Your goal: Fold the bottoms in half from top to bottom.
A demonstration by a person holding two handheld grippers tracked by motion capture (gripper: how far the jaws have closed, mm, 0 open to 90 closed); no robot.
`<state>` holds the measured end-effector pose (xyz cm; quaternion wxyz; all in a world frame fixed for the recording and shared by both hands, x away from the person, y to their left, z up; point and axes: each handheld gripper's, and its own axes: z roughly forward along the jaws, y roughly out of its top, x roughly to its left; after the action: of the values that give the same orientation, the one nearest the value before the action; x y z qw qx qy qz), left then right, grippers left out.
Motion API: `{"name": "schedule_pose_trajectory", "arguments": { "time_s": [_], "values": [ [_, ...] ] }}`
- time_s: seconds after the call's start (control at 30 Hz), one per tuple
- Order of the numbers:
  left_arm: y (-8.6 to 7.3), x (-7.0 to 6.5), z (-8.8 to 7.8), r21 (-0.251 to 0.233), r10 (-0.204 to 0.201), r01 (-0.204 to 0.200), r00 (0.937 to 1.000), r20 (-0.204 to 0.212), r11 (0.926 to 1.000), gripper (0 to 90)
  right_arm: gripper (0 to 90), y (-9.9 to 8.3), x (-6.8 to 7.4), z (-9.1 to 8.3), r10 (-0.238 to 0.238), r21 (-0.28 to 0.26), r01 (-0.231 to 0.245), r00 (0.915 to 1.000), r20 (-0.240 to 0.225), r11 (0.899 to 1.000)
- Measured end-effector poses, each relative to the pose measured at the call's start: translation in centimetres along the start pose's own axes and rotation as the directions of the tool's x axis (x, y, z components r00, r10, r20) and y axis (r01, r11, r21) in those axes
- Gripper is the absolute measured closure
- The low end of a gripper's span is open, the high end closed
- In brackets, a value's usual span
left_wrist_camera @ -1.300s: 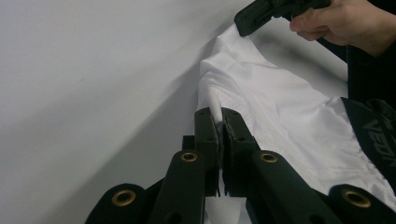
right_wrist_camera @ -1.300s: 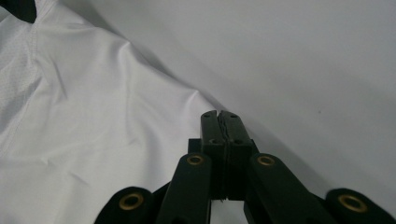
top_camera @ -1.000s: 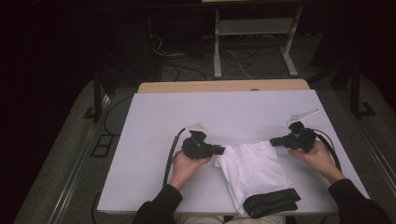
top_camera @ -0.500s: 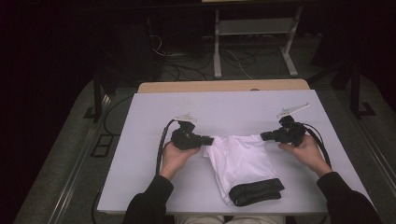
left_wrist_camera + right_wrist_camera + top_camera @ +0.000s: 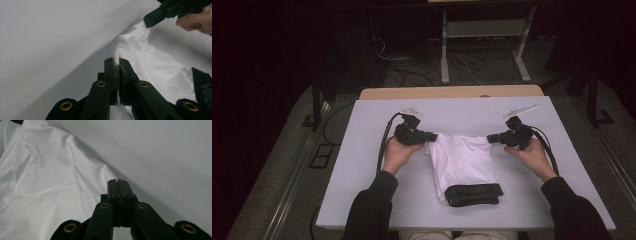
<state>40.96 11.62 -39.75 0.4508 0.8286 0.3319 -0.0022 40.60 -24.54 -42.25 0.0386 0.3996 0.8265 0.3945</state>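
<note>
Shorts (image 5: pixel 464 160) lie on the tabletop (image 5: pixel 362 175), waistband nearest the person. Left tool (image 5: pixel 431 136) and right tool (image 5: pixel 490 139) each pinch a far corner, jaws clamped tight. Pull both evenly, keeping the fabric taut to avoid wrinkles.

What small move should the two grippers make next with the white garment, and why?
Probably pull both far corners toward the black waistband. The left gripper and right gripper are shut on the white garment, with its far edge lifted.
</note>
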Motion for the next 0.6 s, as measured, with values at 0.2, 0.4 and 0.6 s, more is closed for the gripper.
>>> {"name": "schedule_pose_trajectory", "arguments": {
  "time_s": [0.2,0.4,0.6],
  "values": [
    [1.0,1.2,0.2,-0.001,-0.013,0.013,0.9995,-0.027,0.9999,85.3,88.4,0.7,-0.5,0.5,0.022,-0.011,-0.022,0.9996,0.018,1.000],
    [1.3,2.4,0.2,-0.023,-0.045,0.044,0.9979,-0.047,0.9988,85.3,88.4,1.5,-0.8,1.0,0.027,-0.030,-0.026,0.9991,0.033,0.999],
    [1.2,3.8,0.4,-0.066,-0.111,0.107,0.9913,-0.071,0.9921,85.3,88.4,2.2,-1.1,1.7,0.036,-0.059,-0.034,0.9984,0.043,0.998]
  ]
}}
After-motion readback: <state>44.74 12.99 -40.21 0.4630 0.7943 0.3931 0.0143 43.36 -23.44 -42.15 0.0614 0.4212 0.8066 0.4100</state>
